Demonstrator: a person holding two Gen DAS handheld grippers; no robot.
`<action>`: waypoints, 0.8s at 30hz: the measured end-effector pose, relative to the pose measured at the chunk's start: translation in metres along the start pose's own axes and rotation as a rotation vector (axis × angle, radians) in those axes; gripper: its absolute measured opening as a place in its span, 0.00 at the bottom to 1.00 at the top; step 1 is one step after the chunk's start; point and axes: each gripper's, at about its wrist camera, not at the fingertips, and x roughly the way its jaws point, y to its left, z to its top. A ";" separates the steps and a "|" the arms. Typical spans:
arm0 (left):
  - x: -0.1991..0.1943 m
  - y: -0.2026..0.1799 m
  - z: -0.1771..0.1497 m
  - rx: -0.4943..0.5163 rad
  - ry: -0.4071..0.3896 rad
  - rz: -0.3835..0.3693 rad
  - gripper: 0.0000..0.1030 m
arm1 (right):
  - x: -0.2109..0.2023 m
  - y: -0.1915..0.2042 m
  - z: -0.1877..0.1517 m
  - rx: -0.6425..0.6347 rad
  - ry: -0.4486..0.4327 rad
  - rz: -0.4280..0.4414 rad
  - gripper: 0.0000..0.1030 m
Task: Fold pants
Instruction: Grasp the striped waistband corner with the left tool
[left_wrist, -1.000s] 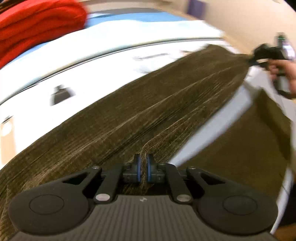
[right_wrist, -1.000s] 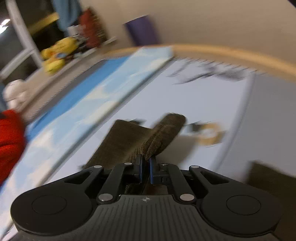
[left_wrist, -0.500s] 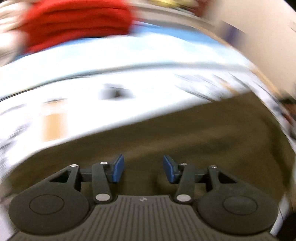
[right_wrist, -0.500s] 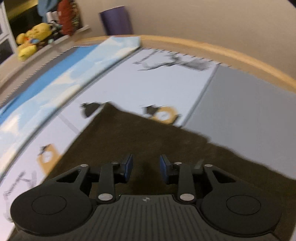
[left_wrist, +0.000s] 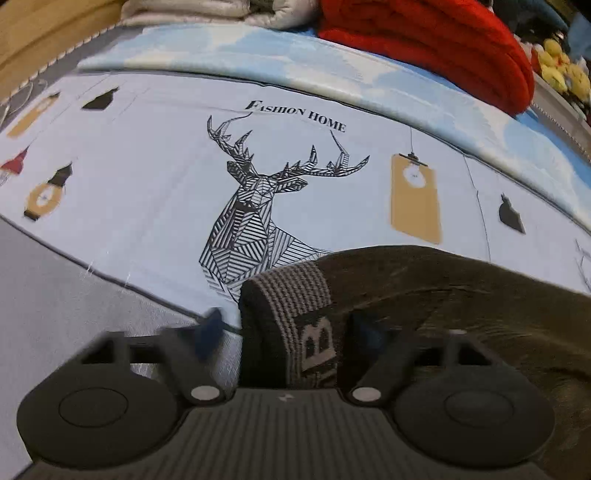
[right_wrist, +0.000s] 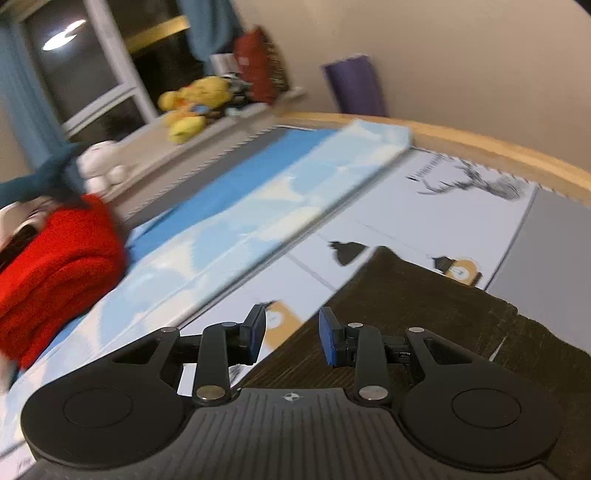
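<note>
The dark brown corduroy pants (left_wrist: 461, 291) lie on a pale printed mat (left_wrist: 147, 177). Their grey ribbed waistband (left_wrist: 291, 295) with a letter label faces me in the left wrist view. My left gripper (left_wrist: 286, 332) is open, its jaws set either side of the waistband end. In the right wrist view the pants (right_wrist: 424, 306) lie flat with a leg end pointing away. My right gripper (right_wrist: 291, 334) is open and empty, hovering over the pants' left edge.
A folded red blanket (left_wrist: 436, 44) and a pale quilt (left_wrist: 207, 11) sit on the blue sheet (right_wrist: 236, 206) behind the mat. A grey mat panel (left_wrist: 55, 295) lies left. Yellow plush toys (right_wrist: 195, 107) sit on a windowsill; a purple roll (right_wrist: 354, 88) stands by the wall.
Both grippers were shut on the pants a second ago and have let go. The pants now lie flat. My left gripper has moved to the waistband end; my right has drifted left.
</note>
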 end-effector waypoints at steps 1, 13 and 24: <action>0.005 0.009 0.002 0.004 -0.009 -0.009 0.40 | -0.012 0.004 -0.003 -0.031 0.001 0.027 0.32; -0.072 0.049 0.004 -0.200 -0.051 0.090 0.59 | -0.106 -0.025 -0.050 -0.145 0.062 0.034 0.33; -0.160 0.063 -0.109 -0.017 0.070 0.014 0.76 | -0.135 -0.015 -0.076 -0.166 0.091 0.130 0.34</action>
